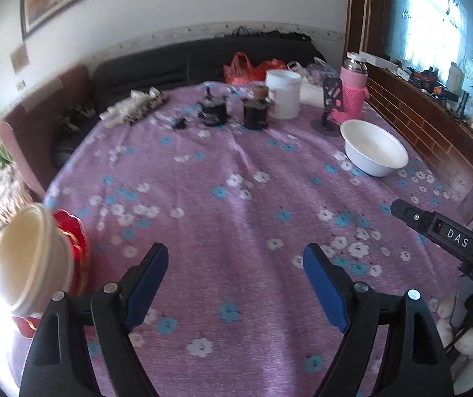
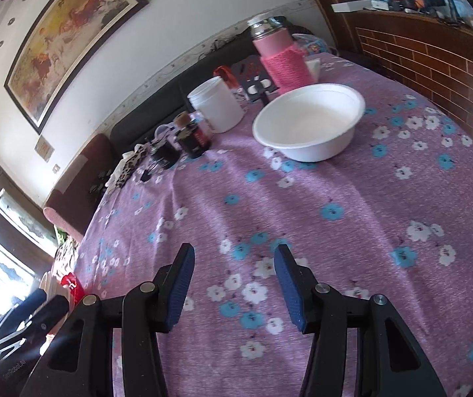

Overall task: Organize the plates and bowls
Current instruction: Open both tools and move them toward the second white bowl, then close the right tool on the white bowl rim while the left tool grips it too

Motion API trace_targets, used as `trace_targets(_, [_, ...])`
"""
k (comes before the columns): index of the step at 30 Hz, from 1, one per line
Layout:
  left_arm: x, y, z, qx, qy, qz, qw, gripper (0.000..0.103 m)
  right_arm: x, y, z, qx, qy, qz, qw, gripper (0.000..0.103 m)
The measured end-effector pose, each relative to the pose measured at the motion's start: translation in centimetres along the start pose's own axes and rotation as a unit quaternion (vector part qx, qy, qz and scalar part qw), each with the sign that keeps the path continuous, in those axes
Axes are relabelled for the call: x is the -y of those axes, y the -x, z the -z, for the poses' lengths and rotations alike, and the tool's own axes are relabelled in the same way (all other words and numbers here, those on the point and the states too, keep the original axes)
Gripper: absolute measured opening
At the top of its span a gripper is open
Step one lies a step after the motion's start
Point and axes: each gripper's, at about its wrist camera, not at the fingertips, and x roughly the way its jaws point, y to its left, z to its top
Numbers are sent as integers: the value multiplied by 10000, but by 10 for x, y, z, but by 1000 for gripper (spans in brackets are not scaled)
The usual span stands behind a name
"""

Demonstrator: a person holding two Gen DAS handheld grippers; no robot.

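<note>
A wide white bowl [image 1: 373, 147] [image 2: 309, 122] stands alone on the purple flowered tablecloth [image 1: 236, 198], far right in the left wrist view. A stack of white bowls [image 1: 28, 261] leans tilted against a red object [image 1: 74, 231] at the table's left edge; only its rim [image 2: 46, 281] shows in the right wrist view. My left gripper [image 1: 236, 254] is open over bare cloth, with the stack off to its left. My right gripper [image 2: 233, 254] is open too, nothing between its blue pads, and the single bowl lies well ahead of it. One black finger [image 1: 434, 225] of the right gripper shows at the right edge.
At the back of the table stand a white plastic jar [image 1: 284, 92], a pink-sleeved flask [image 1: 353, 79], two dark jars [image 1: 215, 109] [image 1: 256, 112] and a phone stand [image 1: 330, 99]. A dark sofa with a red bag [image 1: 246, 67] lies behind. A brick-patterned wall [image 1: 428, 125] runs along the right.
</note>
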Motion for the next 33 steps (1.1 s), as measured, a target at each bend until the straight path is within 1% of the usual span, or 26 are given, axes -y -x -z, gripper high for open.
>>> trace_targets(1, [3,-11,-1,-225,50,123,9997,83,9,2,-3,28,-69,72,9999,54])
trace_targets(3, [12,-28,-4,-510,36,153,9986,83,26,6,-10,86,-202,210,9995,54])
trace_targets(7, [29,-43,-14,-608,-23,498,9969,83,53,12,-25,176,-390,441,9981,54])
trace_targets(10, [41,-50,-31,-493,-89,583,9970,83,68,12,-37,231,-461,610,9968,54])
trace_targets(12, [50,-54,-46,-373,-149,568,9976,83,76,11,-47,271,-512,686,9960,54])
trace_targets(14, [58,-56,-61,-191,-181,658,9975,83,82,8,-57,316,-561,756,9951,54])
trace_targets(18, [74,-60,-92,109,-325,675,9971,83,95,2,-78,385,-700,798,9936,54])
trace_targets(20, [84,-64,-104,207,-443,593,9970,83,98,-1,-86,434,-710,846,9929,54])
trace_targets(24, [100,-81,-124,276,-451,466,9975,83,104,-8,-92,446,-781,887,9920,54])
trace_targets(27, [107,-97,-131,261,-304,669,9970,83,107,-13,-95,461,-849,886,9914,54])
trace_targets(30, [106,-108,-132,452,-138,1083,9930,83,107,-18,-101,515,-851,924,9907,54])
trace_targets(32, [111,-118,-133,407,-226,998,9939,83,108,-22,-109,567,-879,936,9901,54])
trace_targets(33, [112,-122,-133,374,-258,1012,9938,83,108,-23,-114,625,-928,933,9893,54])
